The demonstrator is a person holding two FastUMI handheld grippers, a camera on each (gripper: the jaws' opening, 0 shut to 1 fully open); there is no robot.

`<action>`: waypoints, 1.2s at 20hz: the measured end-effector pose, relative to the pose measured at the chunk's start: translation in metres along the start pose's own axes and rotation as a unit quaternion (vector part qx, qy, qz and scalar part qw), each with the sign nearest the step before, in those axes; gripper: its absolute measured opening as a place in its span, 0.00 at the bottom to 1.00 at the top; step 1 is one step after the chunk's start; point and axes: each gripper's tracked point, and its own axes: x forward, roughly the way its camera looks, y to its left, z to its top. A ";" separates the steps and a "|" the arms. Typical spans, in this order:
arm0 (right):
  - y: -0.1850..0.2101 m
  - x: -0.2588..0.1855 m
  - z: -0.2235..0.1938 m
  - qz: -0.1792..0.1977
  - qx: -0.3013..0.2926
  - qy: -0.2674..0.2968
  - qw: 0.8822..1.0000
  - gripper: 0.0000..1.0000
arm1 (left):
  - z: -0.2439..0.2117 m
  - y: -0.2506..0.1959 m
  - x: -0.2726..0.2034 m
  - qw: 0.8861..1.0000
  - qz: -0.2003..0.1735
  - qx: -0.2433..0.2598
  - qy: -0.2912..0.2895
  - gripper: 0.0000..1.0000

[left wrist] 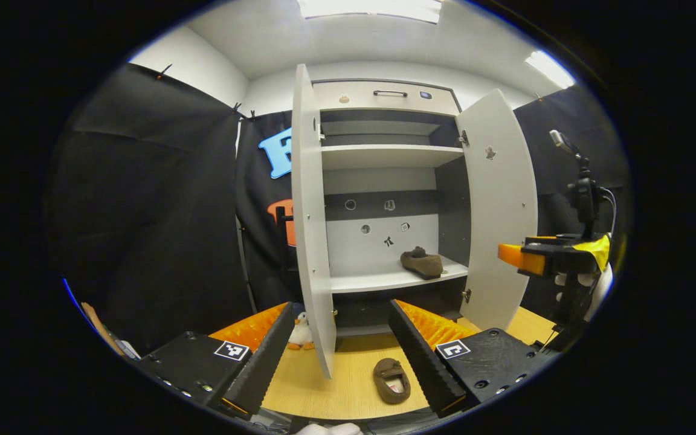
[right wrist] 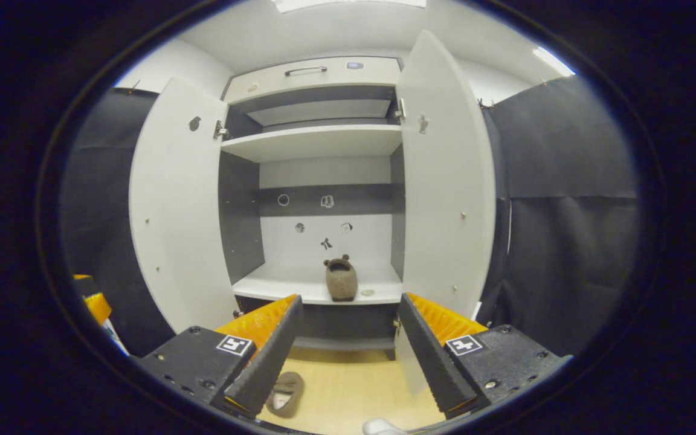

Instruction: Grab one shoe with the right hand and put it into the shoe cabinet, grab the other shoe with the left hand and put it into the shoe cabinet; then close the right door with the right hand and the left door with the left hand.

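Observation:
The white shoe cabinet point(left wrist: 384, 96) point(right wrist: 318, 72) stands with both doors open. One brown fuzzy shoe point(left wrist: 422, 262) point(right wrist: 341, 278) rests on its lower shelf. The other brown shoe point(left wrist: 391, 380) point(right wrist: 286, 393) lies on the wooden floor in front of the cabinet. My left gripper point(left wrist: 339, 356) is open above the floor, with that shoe just right of the gap's middle, low down. My right gripper point(right wrist: 348, 356) is open and empty, facing the shelf; the floor shoe shows beside its left finger. In the left gripper view the right gripper point(left wrist: 529, 258) hangs at the right, past the right door point(left wrist: 499, 205).
The left door point(left wrist: 312, 217) point(right wrist: 173, 211) swings out toward me, its edge close to my left gripper's gap. A small white plush toy point(left wrist: 301, 333) sits on the floor by that door. Black cloth walls close both sides. An upper shelf point(right wrist: 315, 142) holds nothing.

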 end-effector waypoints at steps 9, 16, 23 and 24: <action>-0.057 -0.032 -0.027 -0.027 -0.008 0.014 0.999 1.00 | -0.056 -0.056 0.042 0.998 -0.042 -0.001 0.050 0.96; -0.088 -0.032 -0.044 -0.032 -0.016 0.048 0.998 1.00 | -0.178 -0.099 0.077 0.985 -0.067 -0.028 0.158 0.96; -0.116 -0.031 -0.075 -0.054 -0.023 0.102 0.993 1.00 | -0.307 -0.103 0.113 0.966 -0.060 -0.006 0.252 0.97; -0.118 -0.031 -0.078 -0.057 -0.027 0.107 0.992 1.00 | -0.321 -0.101 0.117 0.964 -0.059 -0.003 0.260 0.97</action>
